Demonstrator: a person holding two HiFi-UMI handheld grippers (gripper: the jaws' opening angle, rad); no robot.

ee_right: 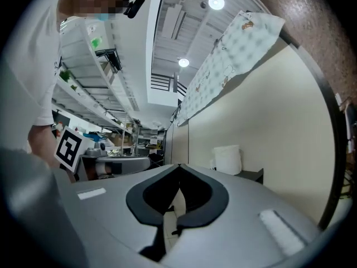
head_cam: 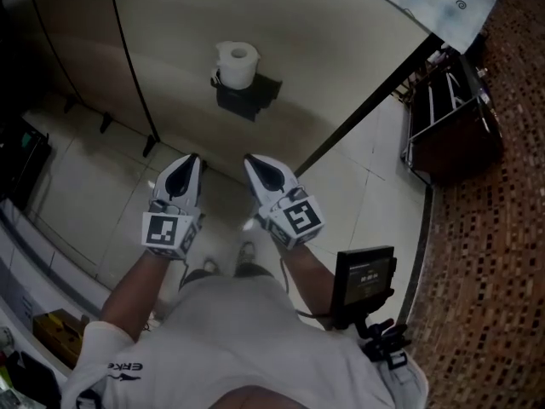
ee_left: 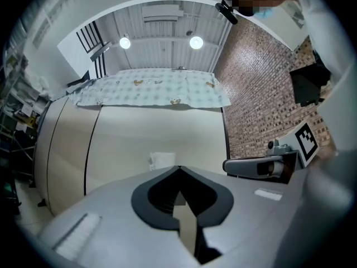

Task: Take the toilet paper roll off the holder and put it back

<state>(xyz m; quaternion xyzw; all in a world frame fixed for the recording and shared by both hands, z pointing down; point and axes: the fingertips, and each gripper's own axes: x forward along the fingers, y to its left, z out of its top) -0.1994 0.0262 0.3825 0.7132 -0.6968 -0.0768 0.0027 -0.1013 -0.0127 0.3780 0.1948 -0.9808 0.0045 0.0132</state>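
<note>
A white toilet paper roll (head_cam: 235,64) sits on a dark holder (head_cam: 243,96) fixed to the beige partition wall. The roll also shows in the left gripper view (ee_left: 162,160) and in the right gripper view (ee_right: 227,159), beside the holder's dark shelf (ee_right: 252,175). My left gripper (head_cam: 192,158) and right gripper (head_cam: 249,159) hang side by side, well short of the roll, both pointed toward the wall. Both are shut with nothing between the jaws, as seen at the left gripper (ee_left: 178,168) and the right gripper (ee_right: 179,166).
A dark metal rack (head_cam: 447,113) stands at the right beside a brown mosaic-tiled wall (head_cam: 502,228). A small screen on a mount (head_cam: 364,279) hangs at my right hip. Black partition legs (head_cam: 150,146) meet the tiled floor at the left. A patterned cloth (ee_left: 150,88) drapes over the partition's top.
</note>
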